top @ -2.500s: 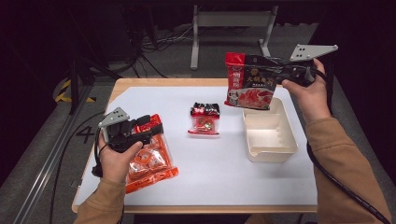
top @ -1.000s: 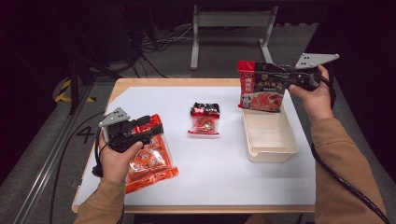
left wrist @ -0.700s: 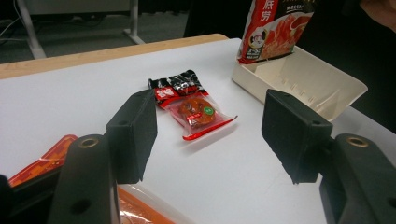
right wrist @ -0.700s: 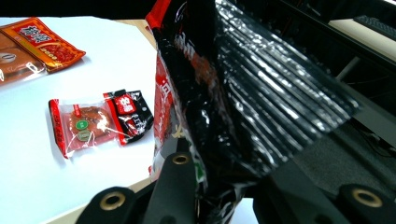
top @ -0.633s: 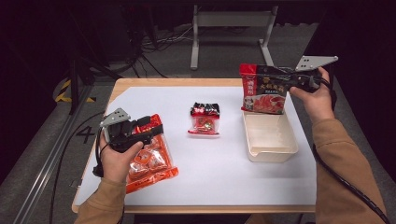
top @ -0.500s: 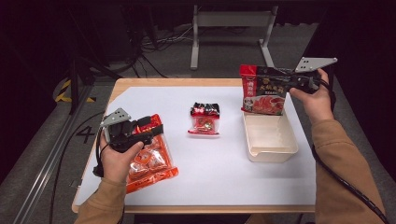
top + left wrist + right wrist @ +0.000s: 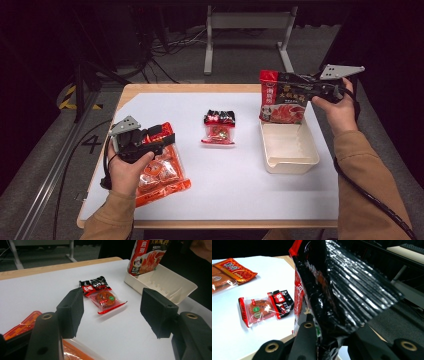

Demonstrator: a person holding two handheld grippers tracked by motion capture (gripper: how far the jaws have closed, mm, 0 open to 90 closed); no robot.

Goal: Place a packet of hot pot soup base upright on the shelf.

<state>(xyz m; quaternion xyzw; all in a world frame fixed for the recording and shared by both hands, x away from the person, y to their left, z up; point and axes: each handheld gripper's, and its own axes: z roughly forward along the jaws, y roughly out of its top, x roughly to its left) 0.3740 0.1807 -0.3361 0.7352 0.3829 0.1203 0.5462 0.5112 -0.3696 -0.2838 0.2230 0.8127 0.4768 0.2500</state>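
While the right gripper clamps a glossy red-and-black food pouch upright above a cream tray, the left gripper, jaws apart, partly hides an orange packet.

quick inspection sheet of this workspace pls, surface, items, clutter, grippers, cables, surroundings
surface: white table with a wood rim, flat.
job's things: red pouch held upright above the far end of the cream tray; small packet lies mid-table; orange packet lies at the near left.
clutter: nothing seen.
grippers: right gripper shut on the red pouch; left gripper open over the orange packet, nothing between its jaws.
cables: one trails from each gripper; more lie on the floor behind.
surroundings: dark room, grey floor, metal stand behind the table.
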